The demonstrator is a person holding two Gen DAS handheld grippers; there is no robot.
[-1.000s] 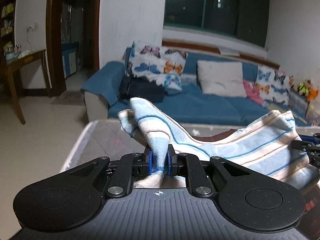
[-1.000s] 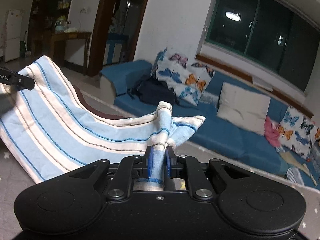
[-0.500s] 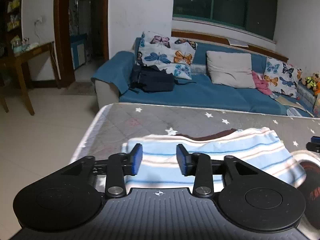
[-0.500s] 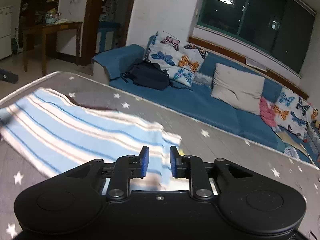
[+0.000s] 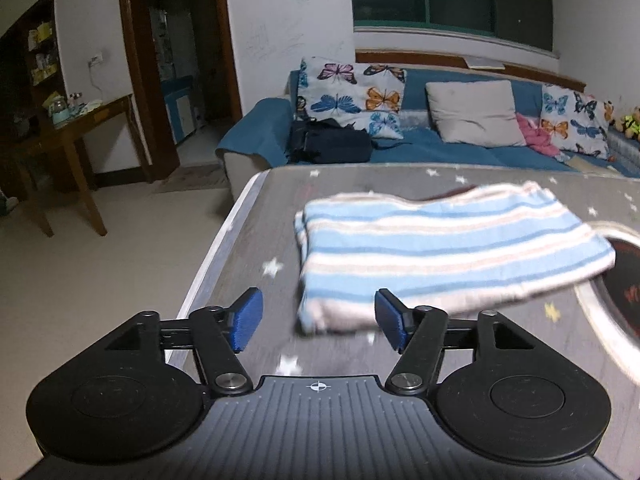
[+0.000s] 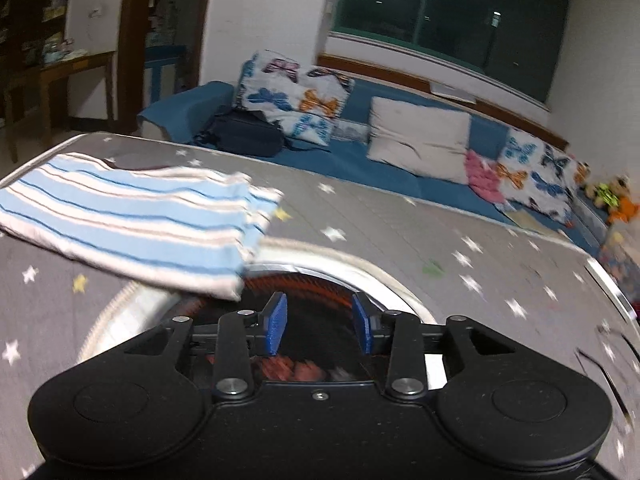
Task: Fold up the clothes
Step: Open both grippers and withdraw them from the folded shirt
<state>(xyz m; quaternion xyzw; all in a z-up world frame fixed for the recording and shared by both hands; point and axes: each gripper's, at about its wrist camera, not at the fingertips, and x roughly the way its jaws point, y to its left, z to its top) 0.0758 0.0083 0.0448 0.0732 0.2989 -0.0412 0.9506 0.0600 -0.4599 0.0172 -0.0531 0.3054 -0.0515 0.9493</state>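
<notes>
striped cloth (image 5: 440,248) folded (flat) | ahead of left tongs (image 5: 319,320) | both tongs gaping

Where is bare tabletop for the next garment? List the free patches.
Free: the grey star-printed tabletop right of the folded blue-and-white striped cloth, toward the blue sofa. A narrower strip lies between the cloth and the table's left edge. Crowded: the cloth's right end overlaps the round dark silver-rimmed inset.
</notes>
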